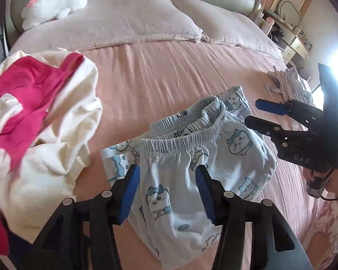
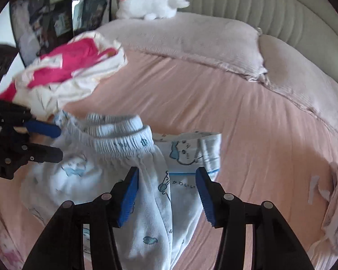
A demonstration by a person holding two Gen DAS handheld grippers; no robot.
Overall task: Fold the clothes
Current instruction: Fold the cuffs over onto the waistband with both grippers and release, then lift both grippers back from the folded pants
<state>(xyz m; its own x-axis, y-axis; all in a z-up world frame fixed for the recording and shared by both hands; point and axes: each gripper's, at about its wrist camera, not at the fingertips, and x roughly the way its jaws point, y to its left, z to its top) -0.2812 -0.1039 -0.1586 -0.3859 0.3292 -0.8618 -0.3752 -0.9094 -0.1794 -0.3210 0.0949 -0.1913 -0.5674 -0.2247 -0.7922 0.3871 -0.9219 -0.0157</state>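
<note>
While both claws stand spread with nothing clamped, left claw [image 1: 167, 181] and right claw [image 2: 166, 182] hang over the pale blue printed pyjama bottoms [image 1: 191, 164], which lie bunched on the pink bed sheet [image 1: 169, 67]. Risk, my judgement: pinching only one layer of the doubled waistband [image 1: 182, 141], so the fold goes skewed; soft sheet may get caught too. Left of them, a cream-and-magenta clothes heap [image 1: 40, 112]; further off, pillows [image 1: 124, 22], a white plush toy [image 1: 58, 2], a padded headboard [image 2: 270, 4].

Soft printed pale-blue cotton pyjama shorts [image 1: 191, 175] with ribbed elastic waistband lie on the matt, wrinkled pink cloth bed sheet [image 1: 169, 67].
</note>
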